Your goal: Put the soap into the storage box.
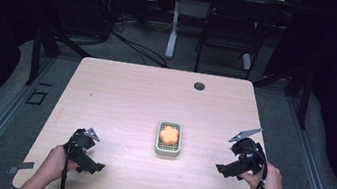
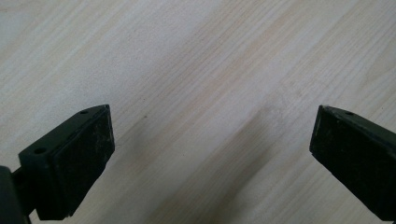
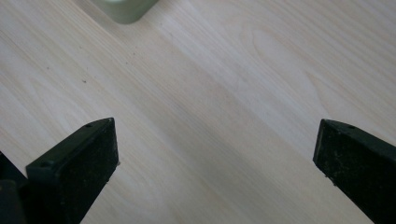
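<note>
A small pale green tray (image 1: 167, 149) with a wire rack sits at the middle of the wooden table (image 1: 130, 99). On the rack lies an orange flower-shaped piece (image 1: 169, 135). My left gripper (image 1: 88, 161) rests near the table's front left, held by a hand, its jaws wide open over bare wood (image 2: 210, 130). My right gripper (image 1: 230, 167) is at the front right, to the right of the tray, jaws wide open with nothing between them (image 3: 215, 135). A corner of the green tray (image 3: 125, 10) shows at the top of the right gripper view.
A dark round grommet (image 1: 199, 86) sits near the table's far edge. Beyond the table stand a black chair (image 1: 232, 28) and a white desk leg (image 1: 174, 24), with cables on the floor. Metal rails run along both sides of the table.
</note>
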Demonstrator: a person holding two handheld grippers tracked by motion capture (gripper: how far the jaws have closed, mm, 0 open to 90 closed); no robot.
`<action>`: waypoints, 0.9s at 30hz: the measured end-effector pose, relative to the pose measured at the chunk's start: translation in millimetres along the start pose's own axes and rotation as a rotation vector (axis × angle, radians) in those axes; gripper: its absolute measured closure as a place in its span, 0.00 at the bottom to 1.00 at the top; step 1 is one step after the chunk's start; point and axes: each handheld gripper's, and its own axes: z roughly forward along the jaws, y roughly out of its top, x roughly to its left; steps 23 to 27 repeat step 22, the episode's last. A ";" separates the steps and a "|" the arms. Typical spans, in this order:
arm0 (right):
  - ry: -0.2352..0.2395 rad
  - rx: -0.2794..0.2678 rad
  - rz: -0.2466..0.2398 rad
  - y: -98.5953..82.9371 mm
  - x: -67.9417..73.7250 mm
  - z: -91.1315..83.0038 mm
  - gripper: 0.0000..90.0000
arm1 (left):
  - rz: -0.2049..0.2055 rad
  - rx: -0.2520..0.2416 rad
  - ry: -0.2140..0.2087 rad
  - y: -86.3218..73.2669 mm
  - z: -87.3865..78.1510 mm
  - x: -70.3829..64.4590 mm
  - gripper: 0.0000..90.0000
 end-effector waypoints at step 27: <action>0.065 -0.067 0.087 -64.1 -3.7 -3.1 0.00 | 0.022 -0.017 0.006 -0.3 -1.8 0.8 0.00</action>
